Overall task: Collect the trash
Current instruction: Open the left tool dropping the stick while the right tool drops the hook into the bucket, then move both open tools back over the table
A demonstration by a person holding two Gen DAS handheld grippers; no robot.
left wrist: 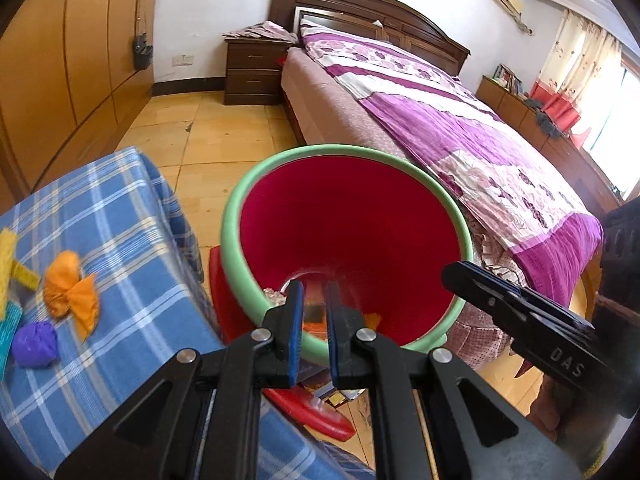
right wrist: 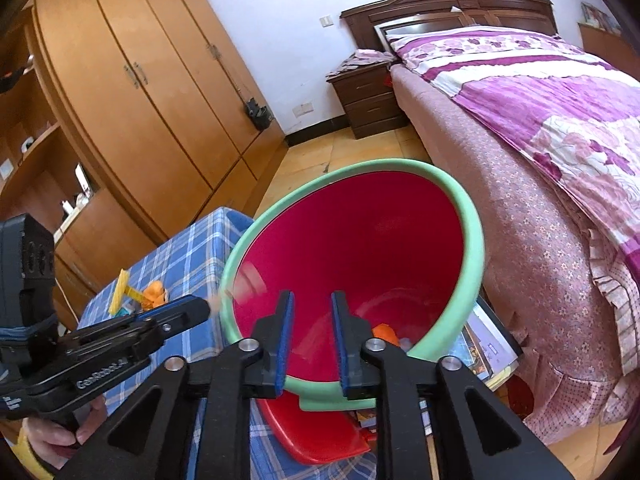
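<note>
Left wrist view alone shows purple wad (left wrist: 34, 344) on checked cloth (left wrist: 132, 240); left gripper (left wrist: 313, 292) closed, empty; right gripper (right wrist: 312, 304) slightly parted, empty over red bin (right wrist: 360, 240).

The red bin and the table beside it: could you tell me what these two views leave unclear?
- Bin floor: left view, the left gripper covers most of the trash.
- Same in right view: right gripper in front; only an orange scrap shows.
- Teal item: cut off by the frame edge.
- Table items: small, behind the left gripper.
</note>
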